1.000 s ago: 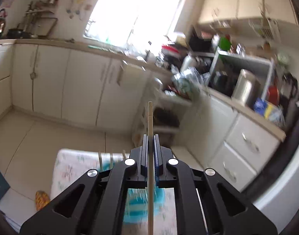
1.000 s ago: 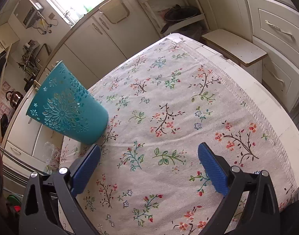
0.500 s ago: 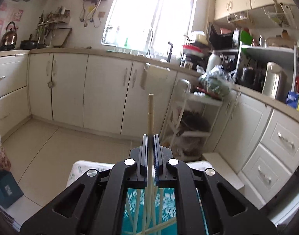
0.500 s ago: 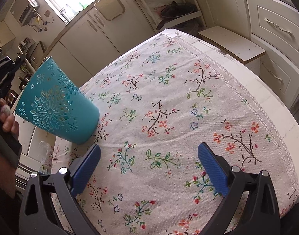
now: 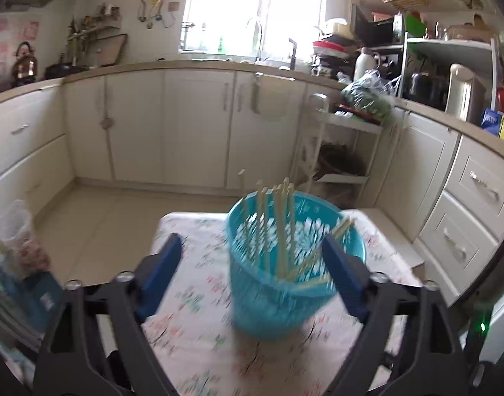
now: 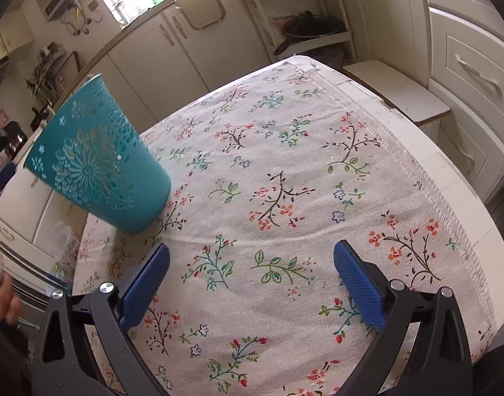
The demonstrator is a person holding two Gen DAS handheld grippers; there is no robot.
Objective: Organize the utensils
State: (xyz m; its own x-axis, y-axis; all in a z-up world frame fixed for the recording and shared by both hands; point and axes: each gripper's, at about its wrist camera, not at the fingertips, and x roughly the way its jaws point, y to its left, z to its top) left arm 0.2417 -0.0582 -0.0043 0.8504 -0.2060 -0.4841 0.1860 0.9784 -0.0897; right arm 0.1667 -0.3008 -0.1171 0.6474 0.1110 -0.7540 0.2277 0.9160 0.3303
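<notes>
Left fingers (image 5: 159,264) opening, empty, above chopsticks (image 5: 278,231) in teal holder (image 5: 271,303).

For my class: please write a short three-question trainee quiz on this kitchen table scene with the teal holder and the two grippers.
1. True or false: the teal holder lies tipped over on the flowered tablecloth.
2. What stands inside the holder?
A. Metal forks
B. Wooden chopsticks
C. Nothing
3. Fill in: the right gripper hangs over bare cloth and grips ____.

Key
1. False: it stands upright on the cloth.
2. B: several chopsticks lean in it, tips above the rim. The left gripper, its jaws opening, has no chopstick between them; the holder shows blurred in the gap.
3. Nothing: its jaws stand wide apart.
</notes>
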